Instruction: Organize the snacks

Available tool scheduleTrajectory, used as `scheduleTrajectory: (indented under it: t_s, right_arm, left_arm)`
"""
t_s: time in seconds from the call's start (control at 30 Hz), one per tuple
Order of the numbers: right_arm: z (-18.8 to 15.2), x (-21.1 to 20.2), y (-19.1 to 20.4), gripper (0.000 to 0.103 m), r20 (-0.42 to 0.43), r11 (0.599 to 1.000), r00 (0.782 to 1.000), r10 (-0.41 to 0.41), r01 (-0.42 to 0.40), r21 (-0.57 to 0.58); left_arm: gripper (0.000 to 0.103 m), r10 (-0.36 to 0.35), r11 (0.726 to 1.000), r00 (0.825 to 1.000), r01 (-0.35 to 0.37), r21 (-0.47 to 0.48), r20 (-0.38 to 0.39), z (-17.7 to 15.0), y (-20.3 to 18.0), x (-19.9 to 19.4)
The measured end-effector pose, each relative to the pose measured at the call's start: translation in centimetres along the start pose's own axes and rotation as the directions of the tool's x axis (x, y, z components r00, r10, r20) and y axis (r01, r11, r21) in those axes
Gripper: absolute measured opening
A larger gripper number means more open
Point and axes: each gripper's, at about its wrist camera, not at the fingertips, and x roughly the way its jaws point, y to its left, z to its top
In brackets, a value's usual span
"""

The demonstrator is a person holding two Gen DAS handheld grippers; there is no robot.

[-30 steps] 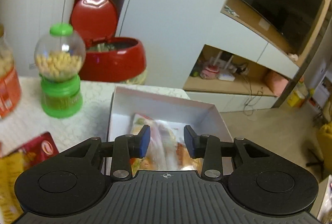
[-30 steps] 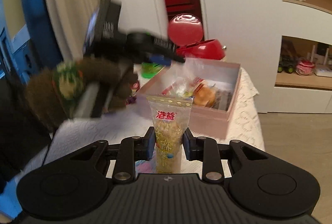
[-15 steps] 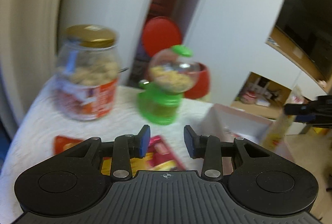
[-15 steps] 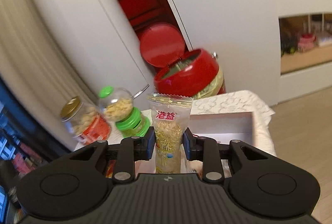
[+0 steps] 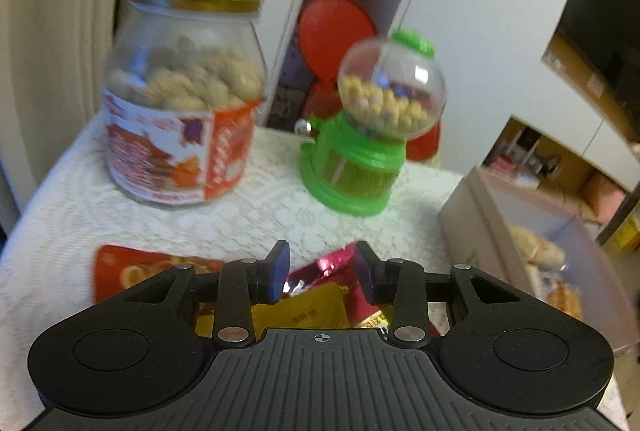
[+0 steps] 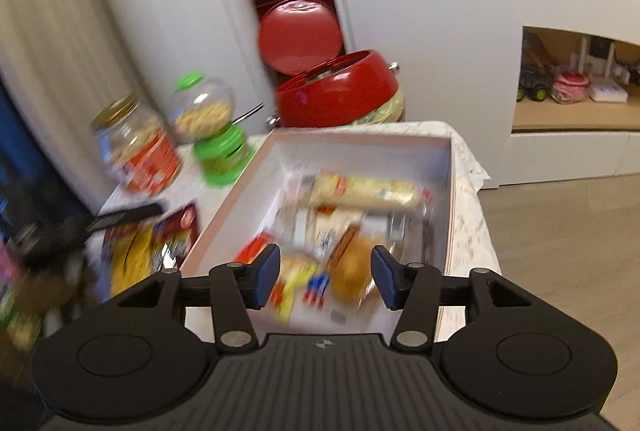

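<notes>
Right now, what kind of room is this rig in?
Likely a home living room: a lace-covered table holding a snack jar and candy dispenser, and a built-in wall shelf with toys.

No legible text in either view. The jar [image 5: 180, 103] has a red-and-white printed label [image 5: 168, 155] (motion blur, characters unreadable), and the yellow packet [image 5: 308, 311] between the left gripper's fingers carries small dark print too smeared to read. Wrappers in the box [image 6: 448, 199] show colour patches only, nothing readable.
</notes>
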Motion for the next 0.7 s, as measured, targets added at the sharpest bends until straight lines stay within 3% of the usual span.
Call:
scheduleTrajectory:
  t_s: [0.2,0.27,0.4,0.5,0.63,0.7]
  right_arm:
    - [-4.6,-2.9,2.3,0.063,0.002,0.992,0.999,0.036,-0.036,-0.125]
    - [-6.2,-3.0,3.2,0.068,-0.027,0.983,0.998,0.054,-0.058,-0.173]
    - [-9.6,-1.9,4.6,0.068,-0.135,0.969,0.985,0.107,-0.134,-0.209]
    - [-11.9,-0.7,5.5,0.068,-0.187,0.960,0.976,0.111,-0.154,-0.232]
    - [-13.3,-0.4,6.2,0.072,-0.156,0.950,0.986,0.055,-0.099,-0.295]
    - [-13.5,-0.5,6.3,0.078,-0.138,0.948,0.990,0.023,-0.066,-0.313]
  left_arm:
    - [0.040,-0.064,0.988,0.996,0.071,0.135,-0.056,-2.0,-2.1,-0.5]
    - [0.040,-0.081,0.982,0.994,0.092,0.167,-0.073,-3.0,-2.6,-1.7]
    - [0.040,-0.123,0.971,0.988,0.139,0.196,-0.093,-5.7,-3.4,-4.9]
    - [0.040,-0.156,0.966,0.982,0.174,0.191,-0.103,-8.1,-3.8,-7.4]
    - [0.040,-0.242,0.957,0.960,0.261,0.129,-0.143,-9.9,-3.8,-10.9]
    - [0.040,-0.251,0.960,0.963,0.261,0.099,-0.098,-10.2,-3.2,-12.9]
